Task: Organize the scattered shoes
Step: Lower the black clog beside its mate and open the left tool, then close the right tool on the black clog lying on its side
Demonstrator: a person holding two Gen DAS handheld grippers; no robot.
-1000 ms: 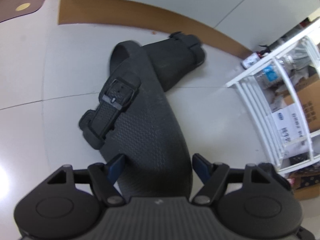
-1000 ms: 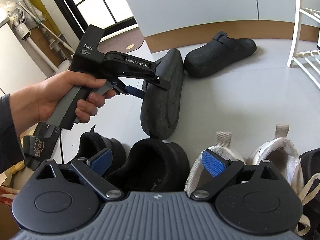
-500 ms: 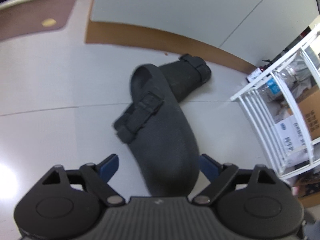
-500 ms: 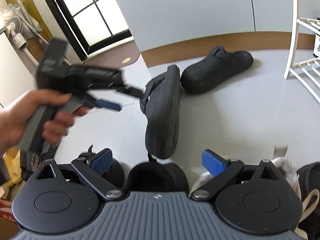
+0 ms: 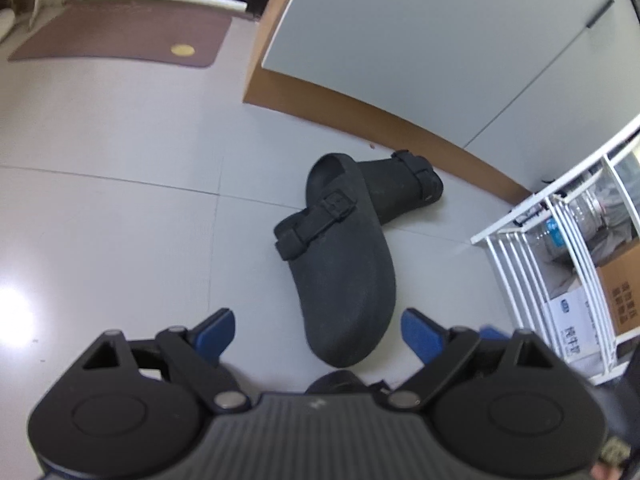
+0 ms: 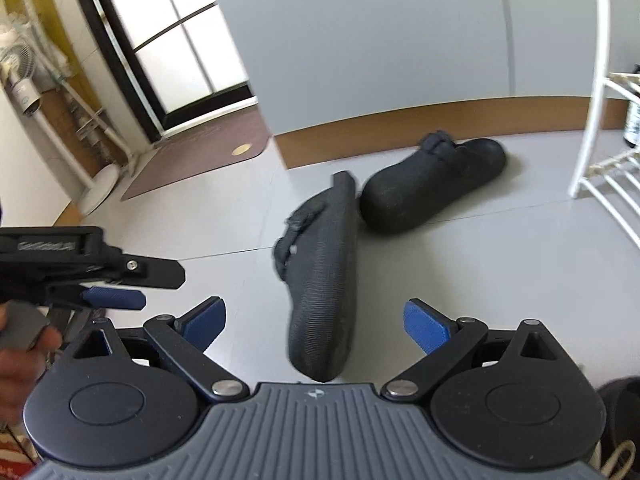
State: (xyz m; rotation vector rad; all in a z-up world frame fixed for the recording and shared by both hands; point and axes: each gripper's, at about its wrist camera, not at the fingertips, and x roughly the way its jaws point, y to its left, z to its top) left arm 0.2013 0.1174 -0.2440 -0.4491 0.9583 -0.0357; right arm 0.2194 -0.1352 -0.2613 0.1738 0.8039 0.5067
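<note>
A black clog [image 5: 344, 276] rests on its side on the grey floor, ribbed sole showing and buckled strap to the left; in the right wrist view the same clog [image 6: 324, 280] stands on edge. The other black clog [image 5: 404, 192] sits upright behind it by the baseboard, its toe touching the first, and shows again as that clog [image 6: 432, 188]. My left gripper [image 5: 318, 332] hovers back from the near clog's toe, jaws opening, pads off it. A hand holds this left gripper [image 6: 160, 288] at the left edge. My right gripper [image 6: 315, 324] stands open, nothing between its fingers.
A white wire rack [image 5: 560, 264] with cardboard boxes stands to the right; its post [image 6: 592, 120] is near the far clog. A brown doormat [image 5: 120, 36] lies by the door. A standing fan [image 6: 20, 68] is at far left. Dark shoes [image 6: 620, 412] sit below my right gripper.
My left gripper let go of the near clog, opened wide and drew back and up. The clog stays on its side on the floor. The right gripper moved forward; the shoe row slipped mostly out of view.
</note>
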